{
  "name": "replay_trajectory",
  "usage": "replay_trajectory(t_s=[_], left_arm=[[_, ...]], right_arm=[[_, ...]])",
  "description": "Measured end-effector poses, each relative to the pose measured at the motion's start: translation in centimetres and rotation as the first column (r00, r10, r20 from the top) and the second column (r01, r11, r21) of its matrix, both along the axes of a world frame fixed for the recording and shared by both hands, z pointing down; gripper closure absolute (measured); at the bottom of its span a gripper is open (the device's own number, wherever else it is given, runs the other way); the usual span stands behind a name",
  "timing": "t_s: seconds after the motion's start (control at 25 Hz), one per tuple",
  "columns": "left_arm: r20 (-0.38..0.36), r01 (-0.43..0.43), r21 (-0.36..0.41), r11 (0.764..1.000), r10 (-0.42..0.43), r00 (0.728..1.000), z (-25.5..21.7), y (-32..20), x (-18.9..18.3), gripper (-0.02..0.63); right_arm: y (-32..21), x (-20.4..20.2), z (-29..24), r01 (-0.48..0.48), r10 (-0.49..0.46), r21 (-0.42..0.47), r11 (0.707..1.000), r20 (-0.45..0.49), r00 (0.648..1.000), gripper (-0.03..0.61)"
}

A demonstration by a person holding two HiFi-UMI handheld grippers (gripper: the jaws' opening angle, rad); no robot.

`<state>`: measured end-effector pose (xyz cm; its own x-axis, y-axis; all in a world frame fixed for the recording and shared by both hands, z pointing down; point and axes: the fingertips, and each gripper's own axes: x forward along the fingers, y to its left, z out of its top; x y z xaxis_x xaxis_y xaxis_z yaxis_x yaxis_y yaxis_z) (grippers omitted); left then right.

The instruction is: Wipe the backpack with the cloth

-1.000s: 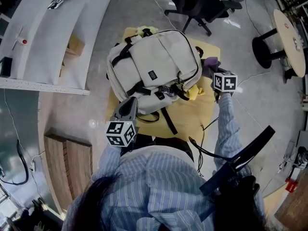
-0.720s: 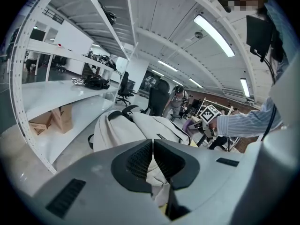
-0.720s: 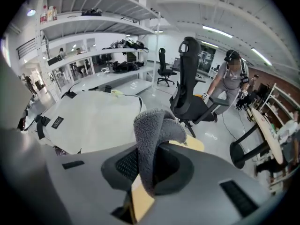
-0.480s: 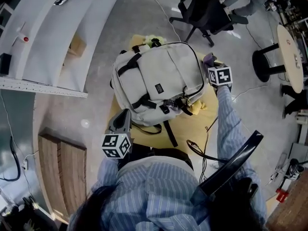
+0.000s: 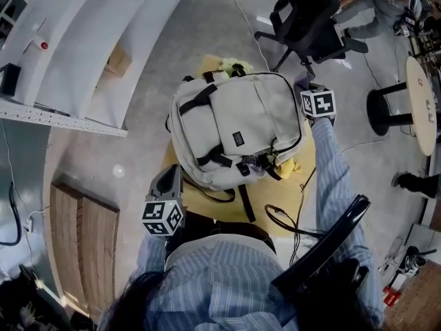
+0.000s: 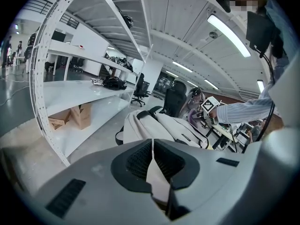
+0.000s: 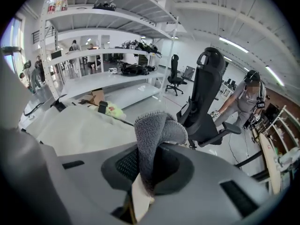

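- Backpack, pale grey with black straps, lies flat on the yellow desk; only the head view shows it whole
- Right gripper is at the bag's far right corner in the head view, where its marker cube hides most of what it holds
- Right gripper view shows its jaws clamped on a folded grey cloth, with backpack fabric just to the left
- Left gripper hangs near the bag's near-left edge; its own view shows the jaws pressed together with nothing between them

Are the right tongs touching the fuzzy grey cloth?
Touching. The right gripper view shows the right tongs squeezed shut on the fuzzy grey cloth, which pokes up between them.
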<state>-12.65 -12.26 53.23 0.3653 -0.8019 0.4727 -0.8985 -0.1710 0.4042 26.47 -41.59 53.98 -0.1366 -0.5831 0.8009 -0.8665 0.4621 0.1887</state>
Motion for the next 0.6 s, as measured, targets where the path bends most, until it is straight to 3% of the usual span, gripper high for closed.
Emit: replay_trajectory(t_s=[0.6], left_arm=[[-0.001,0.068,-0.025,0.997,-0.068,0.998,1.2,-0.3,-2.1,0.597]], right_arm=[[-7.0,-6.9,-0.4,0.186,-0.183,0.022,0.982,-0.078,0.980,0.537]])
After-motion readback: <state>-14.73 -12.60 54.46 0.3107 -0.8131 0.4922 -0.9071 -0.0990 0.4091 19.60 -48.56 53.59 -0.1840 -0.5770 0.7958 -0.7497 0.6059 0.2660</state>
